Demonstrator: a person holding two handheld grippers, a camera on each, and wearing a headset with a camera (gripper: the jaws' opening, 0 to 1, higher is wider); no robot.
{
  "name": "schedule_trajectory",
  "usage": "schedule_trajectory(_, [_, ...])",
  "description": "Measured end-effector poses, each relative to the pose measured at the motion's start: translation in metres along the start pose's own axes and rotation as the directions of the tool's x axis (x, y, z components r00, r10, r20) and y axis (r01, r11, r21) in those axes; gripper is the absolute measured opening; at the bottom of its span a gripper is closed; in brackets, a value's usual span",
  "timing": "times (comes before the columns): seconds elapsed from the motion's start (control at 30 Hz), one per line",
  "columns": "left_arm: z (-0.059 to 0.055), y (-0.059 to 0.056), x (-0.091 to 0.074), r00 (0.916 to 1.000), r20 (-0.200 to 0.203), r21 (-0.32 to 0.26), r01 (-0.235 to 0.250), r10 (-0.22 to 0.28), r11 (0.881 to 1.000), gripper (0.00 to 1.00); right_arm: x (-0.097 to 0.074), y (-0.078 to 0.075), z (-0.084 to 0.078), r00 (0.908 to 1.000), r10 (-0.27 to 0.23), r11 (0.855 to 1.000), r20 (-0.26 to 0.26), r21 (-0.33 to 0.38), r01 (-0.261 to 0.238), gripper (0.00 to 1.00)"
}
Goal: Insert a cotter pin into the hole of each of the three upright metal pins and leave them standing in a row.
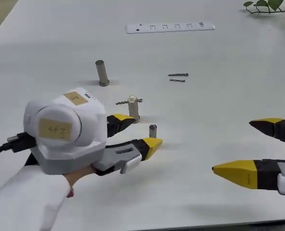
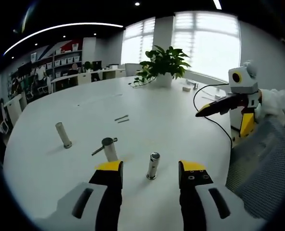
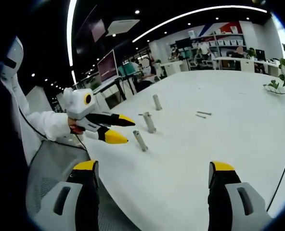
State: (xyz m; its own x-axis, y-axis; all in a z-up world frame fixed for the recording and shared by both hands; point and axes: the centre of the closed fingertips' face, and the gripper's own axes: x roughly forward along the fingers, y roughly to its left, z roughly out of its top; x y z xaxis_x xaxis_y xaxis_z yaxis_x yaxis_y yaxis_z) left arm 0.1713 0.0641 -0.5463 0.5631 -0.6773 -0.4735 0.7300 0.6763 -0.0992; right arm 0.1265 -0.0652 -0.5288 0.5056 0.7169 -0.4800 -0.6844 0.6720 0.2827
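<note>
Well, two yellow stickers sit on the white housing of the left claw, and their writing is too blurred to read. That claw, lower left in the head view, gapes wide and holds nothing. In the left gripper view the near pin stands upright just ahead of the gap between the yellow tips, touching neither. The middle pin, up and left of it, has a cotter through the hole near its top. The far pin stands upright further left. Two loose cotters lie side by side right of centre on the table in the head view. The right claw, at that view's right edge, is likewise spread wide and empty, well apart from the pins.
</note>
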Motion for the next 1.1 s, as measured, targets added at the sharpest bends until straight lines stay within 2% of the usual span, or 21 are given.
schedule_trajectory(0.2, [0.003,0.012,-0.023,0.9998,0.013,-0.014,-0.013,0.013,1.0,0.67,-0.002,-0.004,0.001,1.0,-0.006,1.0,-0.004,-0.002,0.006,0.93])
schedule_trajectory(0.23, [0.001,0.014,-0.025,0.9997,0.002,0.001,-0.023,0.023,1.0,0.7,-0.002,-0.005,0.001,1.0,-0.008,1.0,-0.005,-0.003,0.008,0.93])
schedule_trajectory(0.27, [0.0,0.018,-0.03,0.9994,-0.01,0.05,-0.033,0.034,0.998,0.72,-0.002,-0.005,0.001,0.9999,-0.01,1.0,-0.007,-0.004,0.01,0.93])
schedule_trajectory(0.3, [-0.001,0.018,-0.032,0.9992,-0.013,0.057,-0.036,0.037,0.998,0.73,-0.003,-0.006,0.001,0.9999,-0.012,1.0,-0.007,-0.004,0.012,0.93])
schedule_trajectory(0.4, [-0.004,0.02,-0.039,0.9993,-0.016,0.034,-0.034,0.034,0.999,0.77,-0.004,-0.009,0.002,0.9998,-0.019,1.0,-0.01,-0.008,0.019,0.93])
schedule_trajectory(0.57, [-0.009,0.023,-0.045,0.9997,-0.012,-0.006,-0.022,0.022,1.0,0.91,-0.006,-0.012,0.004,0.9995,-0.027,0.999,-0.017,-0.018,0.027,0.93])
schedule_trajectory(0.77, [-0.017,0.026,-0.049,0.9997,-0.015,-0.066,-0.019,0.019,0.998,0.95,-0.006,-0.016,0.006,0.999,-0.032,0.999,-0.032,-0.035,0.031,0.92])
schedule_trajectory(0.93, [-0.028,0.029,-0.049,0.9989,-0.038,-0.078,-0.029,0.026,0.997,0.97,-0.004,-0.023,0.012,0.9978,-0.039,0.997,-0.054,-0.076,0.035,0.92])
schedule_trajectory(1.1, [-0.026,0.027,-0.052,0.9997,-0.008,-0.113,-0.022,0.021,0.993,0.99,0.0,-0.031,0.021,0.9957,-0.03,0.991,-0.087,-0.133,0.019,0.92])
